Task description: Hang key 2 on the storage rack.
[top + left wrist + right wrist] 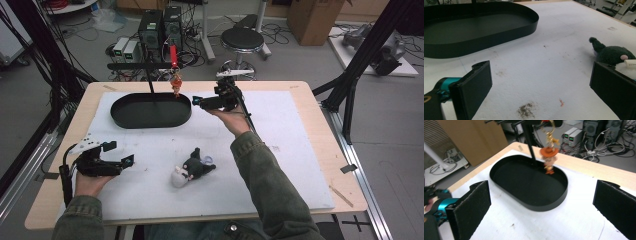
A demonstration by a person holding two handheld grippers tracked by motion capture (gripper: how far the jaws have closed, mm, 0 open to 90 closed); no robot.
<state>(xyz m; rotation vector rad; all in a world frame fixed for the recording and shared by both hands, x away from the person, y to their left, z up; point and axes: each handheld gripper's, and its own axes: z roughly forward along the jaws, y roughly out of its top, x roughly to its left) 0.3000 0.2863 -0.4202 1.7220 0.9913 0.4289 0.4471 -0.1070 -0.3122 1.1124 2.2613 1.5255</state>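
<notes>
One white mat (280, 150) — cluttered lab floor (295, 55)

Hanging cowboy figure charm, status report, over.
Both grippers open, empty. Right gripper near small orange-hatted cowboy figure charm hanging over black oval tray. Nothing between.

High view looks down over the whole table; both gripper views sit low, seemingly sharing the black tray (150, 111).
</notes>
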